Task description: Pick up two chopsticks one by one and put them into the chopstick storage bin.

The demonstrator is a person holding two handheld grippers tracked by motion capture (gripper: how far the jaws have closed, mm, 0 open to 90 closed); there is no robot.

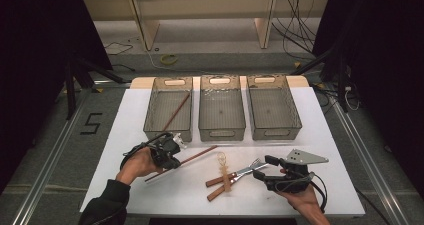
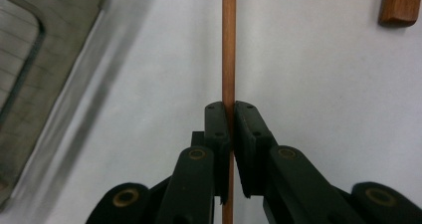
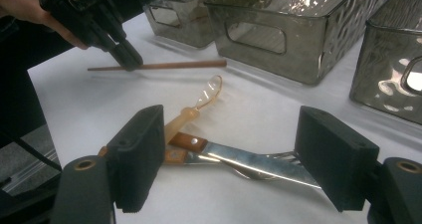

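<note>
One chopstick: a thin round wooden stick (image 2: 228, 45), lying flat on the white table (image 1: 330, 150) in front of the bins, near the left one.
Long axis: in the high view it runs diagonally, low end toward the person's left, high end toward the middle bin (image 1: 221, 110).
Left gripper (image 2: 229, 115): pads pressed tight on the chopstick partway along its length, stick passing straight between the jaws.
Nearer hand: the left; the right is well apart from the stick.
Right gripper (image 3: 234, 154): jaws spread wide, holding nothing, hovering just over the cutlery.
Cutlery: a steel knife (image 3: 249, 160) with riveted wooden handle, a fork (image 1: 250, 166), and a clear amber spoon (image 3: 199, 104), crossed in a loose pile.
Bins: three grey translucent tubs in a row; the left bin (image 1: 168, 107) already holds a second chopstick (image 1: 177, 112), leaning.
Judgement: lift and carry should go toward that left bin.
</note>
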